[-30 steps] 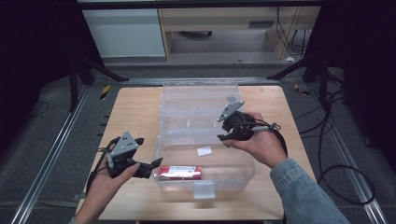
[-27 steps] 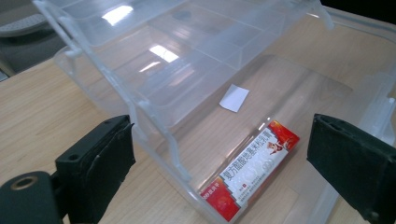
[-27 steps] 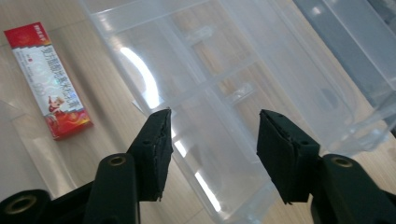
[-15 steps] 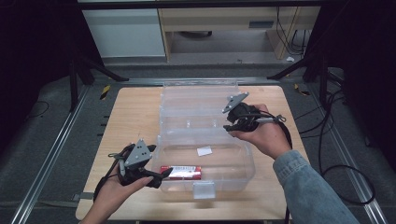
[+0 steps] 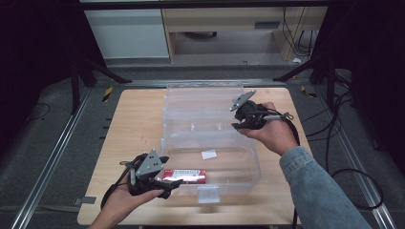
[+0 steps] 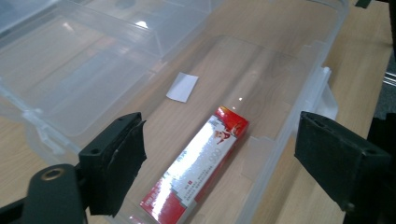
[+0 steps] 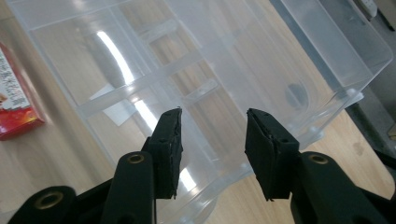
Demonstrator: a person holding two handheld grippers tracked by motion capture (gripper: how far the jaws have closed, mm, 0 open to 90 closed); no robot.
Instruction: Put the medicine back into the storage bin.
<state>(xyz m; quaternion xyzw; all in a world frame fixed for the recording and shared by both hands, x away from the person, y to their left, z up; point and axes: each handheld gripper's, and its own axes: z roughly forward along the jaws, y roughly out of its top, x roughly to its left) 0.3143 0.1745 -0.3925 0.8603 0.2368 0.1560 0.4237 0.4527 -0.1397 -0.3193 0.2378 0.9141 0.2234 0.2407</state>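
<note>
Your left tongs [image 5: 168,183] hover apart, jaws just narrowing, with nothing between them, over the red box [image 6: 198,165] lying flat in the clear bin's [image 5: 248,157] near compartment on the tabletop [image 5: 129,124]. Your right tongs [image 7: 212,140], apart, have been closing above the bin's lid [image 7: 224,70], empty.

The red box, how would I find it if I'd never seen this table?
Look at the wooden table, then at the big clear plastic bin lying open on it. In the bin's near part, close to the left gripper, lies the long red box, flat. Only a small white paper slip shares that part, and nothing else is red and shiny.
</note>
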